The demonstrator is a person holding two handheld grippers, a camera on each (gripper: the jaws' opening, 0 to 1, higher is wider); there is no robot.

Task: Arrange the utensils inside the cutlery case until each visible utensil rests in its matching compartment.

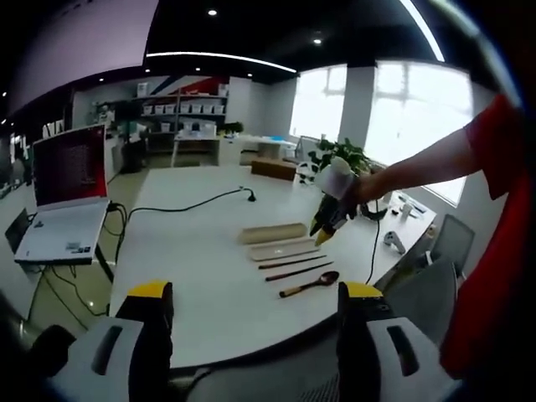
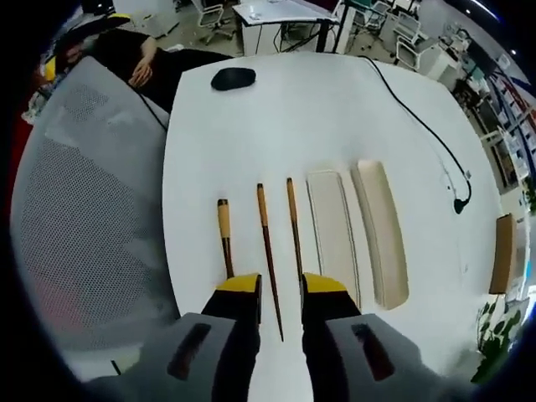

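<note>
In the left gripper view a laptop [image 1: 63, 197] is sitting at the far left on a stand beside the white table [image 1: 184, 251], and a black cable [image 1: 180, 205] is trailing across the tabletop. The left gripper [image 1: 255, 306] is hanging back from the table with its yellow-tipped jaws spread wide and nothing between them. Further right, the cutlery case [image 1: 270, 232] is lying open beside its lid [image 1: 283, 249], then two chopsticks [image 1: 293, 267] and a spoon [image 1: 310, 284], all in a row on the bare table, none inside the case. Above them the right gripper [image 1: 328, 219] is reaching in on a person's outstretched arm.

In the right gripper view a grey mesh chair [image 2: 84, 209] is standing at the left, and a black mouse [image 2: 233, 78] is resting near the table's far edge. The right gripper [image 2: 280, 289] is hovering low over the utensils, jaws parted a little (one chopstick is passing between the tips, though I cannot tell whether they are touching it). To its right, the lid and case are lying side by side.
</note>
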